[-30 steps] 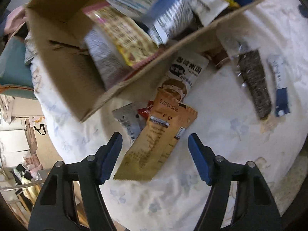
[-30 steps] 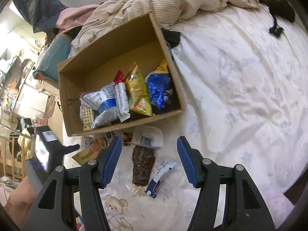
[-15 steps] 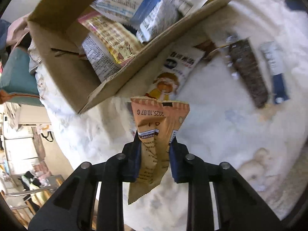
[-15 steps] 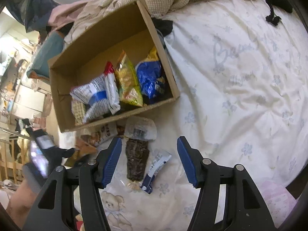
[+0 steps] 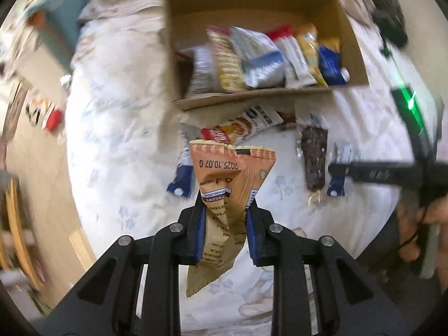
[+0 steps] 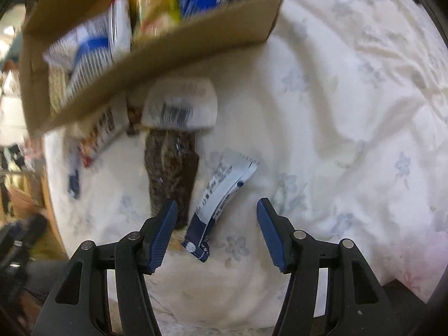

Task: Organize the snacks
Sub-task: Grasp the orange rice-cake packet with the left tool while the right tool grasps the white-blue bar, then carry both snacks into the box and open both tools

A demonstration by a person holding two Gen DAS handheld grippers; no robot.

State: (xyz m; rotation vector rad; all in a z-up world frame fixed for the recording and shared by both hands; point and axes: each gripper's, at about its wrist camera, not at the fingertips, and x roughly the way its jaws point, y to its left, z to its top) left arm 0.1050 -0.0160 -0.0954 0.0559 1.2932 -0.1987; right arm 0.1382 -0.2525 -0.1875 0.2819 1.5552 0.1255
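Orange-brown snack packet [image 5: 229, 193], printed with the date 2025.10.07, clamped at mid-length between the blue pads of the left hand-held gripper [image 5: 225, 224]. The packet is lifted clear of the bed sheet [image 5: 117, 128] and stands on the near side of the cardboard box [image 5: 350, 28], its serrated upper edge pointing toward the box's front wall and its lower end hanging below the pads.

The box holds a row of upright packets: white-blue, yellow, red-topped and dark blue. Against the outside of its front wall lie a white-and-red packet [image 5: 246, 124] and a clear-wrapped dark bar [image 6: 172, 165]. A white packet with a barcode [image 6: 180, 106] overlaps the far end of the bar, and a blue-and-white sachet [image 6: 215, 204] lies just beside the bar. A second blue-ended sachet [image 5: 182, 179] lies farther from the box wall, left of the held packet.

The right hand-held gripper [image 6: 217, 229] hovers with its jaws apart above the near end of the sachet and holds nothing.

Probable risks: the crumpled foil packet may slide out of the pads or snag its upper edge on the front wall if carried too low. The filled row leaves only a gap at the box's left end. The right hand-held gripper could pinch the bar together with the sachet, or bunch the soft sheet.
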